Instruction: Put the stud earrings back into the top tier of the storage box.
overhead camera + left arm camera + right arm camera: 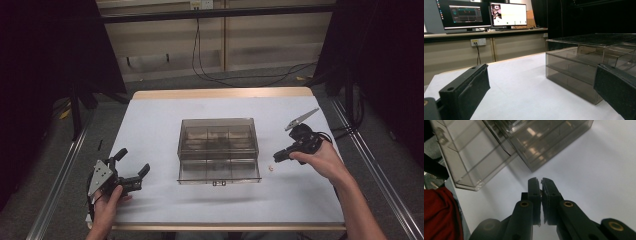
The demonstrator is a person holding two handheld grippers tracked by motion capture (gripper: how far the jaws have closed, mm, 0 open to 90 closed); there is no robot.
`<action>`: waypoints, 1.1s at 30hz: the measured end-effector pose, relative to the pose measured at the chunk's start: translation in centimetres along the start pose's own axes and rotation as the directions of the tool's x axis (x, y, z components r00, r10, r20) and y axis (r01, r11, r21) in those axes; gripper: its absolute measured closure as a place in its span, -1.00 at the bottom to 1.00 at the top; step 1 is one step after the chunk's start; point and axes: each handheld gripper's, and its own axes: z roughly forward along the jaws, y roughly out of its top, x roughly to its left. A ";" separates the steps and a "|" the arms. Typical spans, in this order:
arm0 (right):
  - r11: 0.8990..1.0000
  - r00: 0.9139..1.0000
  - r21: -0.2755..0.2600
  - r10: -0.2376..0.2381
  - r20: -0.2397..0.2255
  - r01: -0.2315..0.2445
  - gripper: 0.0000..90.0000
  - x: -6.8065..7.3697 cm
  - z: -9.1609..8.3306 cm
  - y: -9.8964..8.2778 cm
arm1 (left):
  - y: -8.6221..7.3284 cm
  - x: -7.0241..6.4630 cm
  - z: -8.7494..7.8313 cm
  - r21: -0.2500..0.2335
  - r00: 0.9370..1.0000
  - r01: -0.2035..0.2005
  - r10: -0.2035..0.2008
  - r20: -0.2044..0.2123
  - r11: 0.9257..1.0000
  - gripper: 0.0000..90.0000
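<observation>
A smoky clear plastic box (218, 150) with several compartments sits in the middle of the white table (150, 125). My left gripper (134, 161) rests low at the table's near left, open, with nothing between its jaws; the left gripper view looks between its pads (466, 87) at the box's side (574, 72). To the right of the box a hand holds my right gripper (276, 157) above the table, shut and pointing toward the box. In the right gripper view its pads (535, 192) stand together, just short of the box corner (531, 167). A small pale bit (271, 168) lies below it.
Metal rails (60, 175) run along both sides of the table. Cables (235, 77) trail across the floor behind it. Monitors (484, 13) stand on a desk beyond the far edge. A red cloth (439, 215) shows at the near side in the right gripper view.
</observation>
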 end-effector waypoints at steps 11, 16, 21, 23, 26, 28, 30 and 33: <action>0.991 0.995 -0.097 -0.098 -0.014 0.097 0.92 1.6 -1.8 1.2 | 0.0 0.0 0.0 0.000 1.000 -0.002 0.002 0.001 1.000 -0.99; 0.986 0.992 -0.114 -0.122 -0.024 0.119 0.92 2.0 -2.0 2.0 | 0.0 0.0 0.0 0.000 1.000 -0.001 0.001 -0.001 1.000 -0.99; 0.981 0.987 -0.112 -0.160 -0.030 0.156 0.92 3.0 -2.0 3.8 | 0.0 0.0 0.0 0.001 1.000 -0.003 0.003 0.001 1.000 -0.99; 0.980 0.985 -0.111 -0.171 -0.034 0.166 0.92 3.2 -1.9 4.3 | 0.0 0.0 0.0 0.000 1.000 -0.003 0.003 0.001 1.000 -0.99; 0.975 0.979 -0.103 -0.200 -0.040 0.195 0.92 4.1 -1.4 5.8 | 0.0 0.0 0.0 0.000 1.000 -0.002 0.002 0.002 1.000 -0.99; 0.973 0.977 -0.106 -0.210 -0.040 0.205 0.92 4.2 -1.3 6.1 | 0.0 0.0 0.0 0.001 1.000 -0.003 0.003 0.001 1.000 -0.99; 0.973 0.974 -0.083 -0.221 -0.047 0.217 0.92 4.9 -0.6 7.2 | 0.0 0.0 0.0 0.002 1.000 -0.001 0.001 0.001 1.000 -0.99; 0.966 0.965 -0.068 -0.255 -0.056 0.251 0.92 5.5 0.1 8.1 | 0.0 0.0 0.0 0.000 1.000 0.000 0.000 0.000 1.000 -0.99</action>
